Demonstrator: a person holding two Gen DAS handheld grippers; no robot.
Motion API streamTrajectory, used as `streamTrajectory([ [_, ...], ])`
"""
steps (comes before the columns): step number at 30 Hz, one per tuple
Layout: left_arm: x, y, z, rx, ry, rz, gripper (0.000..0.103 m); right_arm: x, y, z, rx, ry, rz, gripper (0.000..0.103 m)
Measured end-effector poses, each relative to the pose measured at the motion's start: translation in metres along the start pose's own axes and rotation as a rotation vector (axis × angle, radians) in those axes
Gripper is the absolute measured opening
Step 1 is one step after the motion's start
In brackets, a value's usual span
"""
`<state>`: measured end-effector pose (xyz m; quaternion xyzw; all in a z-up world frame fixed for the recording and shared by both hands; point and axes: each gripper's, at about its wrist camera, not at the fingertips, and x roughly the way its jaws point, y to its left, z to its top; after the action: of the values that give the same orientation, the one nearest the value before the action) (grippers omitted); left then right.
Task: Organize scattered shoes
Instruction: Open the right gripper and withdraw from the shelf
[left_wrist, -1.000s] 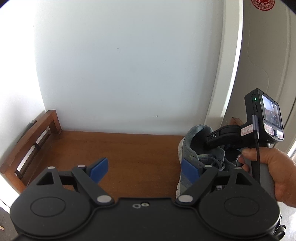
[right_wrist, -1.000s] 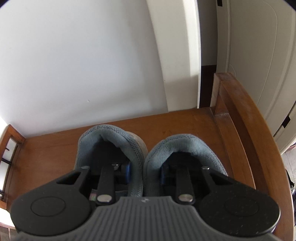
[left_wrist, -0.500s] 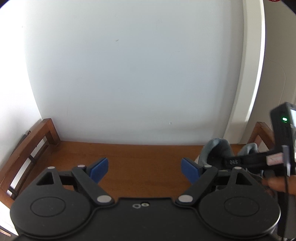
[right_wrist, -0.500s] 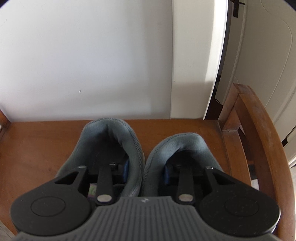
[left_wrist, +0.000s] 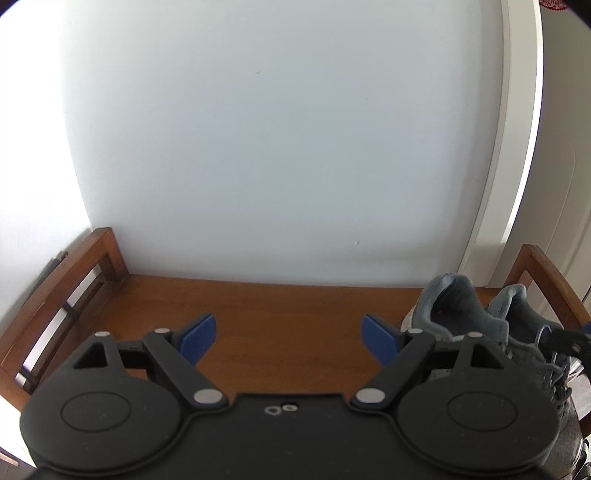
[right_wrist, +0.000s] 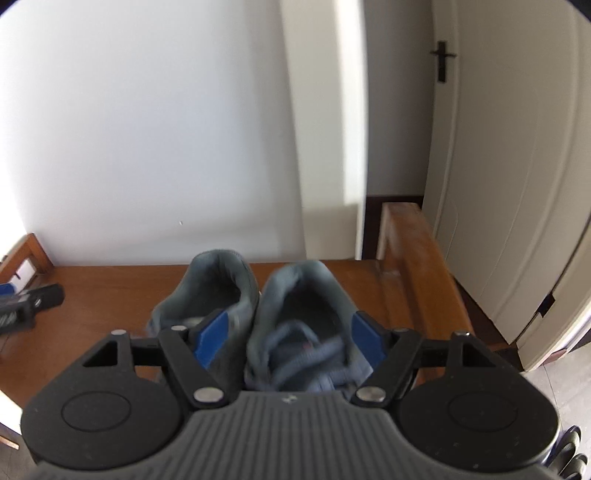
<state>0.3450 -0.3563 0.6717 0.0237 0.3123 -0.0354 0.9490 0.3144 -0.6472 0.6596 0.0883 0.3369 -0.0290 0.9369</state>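
Two grey sneakers sit side by side on a brown wooden bench (left_wrist: 280, 314), heels toward the white wall (left_wrist: 280, 147), over at the bench's right end near its wooden armrest (right_wrist: 417, 251).

Going left to right in the left wrist view: the left armrest (left_wrist: 74, 273), then bare seat, then the left gripper (left_wrist: 289, 334) hanging over that bare wood with its blue pads (left_wrist: 197, 338) spread wide and nothing between them. The sneakers are off to its right, clear of the pads.

In the right wrist view, a tip of the left gripper pokes in at the far left edge. Then comes the left sneaker (right_wrist: 218, 284), touching the right sneaker (right_wrist: 306, 295) (picture's a bit blurry here). The right gripper (right_wrist: 288, 338) has just been opening its jaws. One blue pad sits over the left shoe, the other at the outer side of the right shoe, so the shoes' inner walls and the right shoe's laces are between them, but the pads don't look like they're pressing on anything. A white door (right_wrist: 498, 166) stands past the bench on the right.
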Motion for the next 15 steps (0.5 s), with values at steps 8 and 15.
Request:
streamTrajectory([
  [8, -0.042, 0.063, -0.072, 0.004, 0.004, 0.014, 0.086, -0.056, 0.047, -0.13, -0.057, 0.291, 0.249, 0.077],
  [15, -0.054, 0.145, -0.182, 0.006, 0.063, -0.016, 0.087, -0.037, 0.136, -0.309, -0.128, 0.596, 0.177, 0.067],
])
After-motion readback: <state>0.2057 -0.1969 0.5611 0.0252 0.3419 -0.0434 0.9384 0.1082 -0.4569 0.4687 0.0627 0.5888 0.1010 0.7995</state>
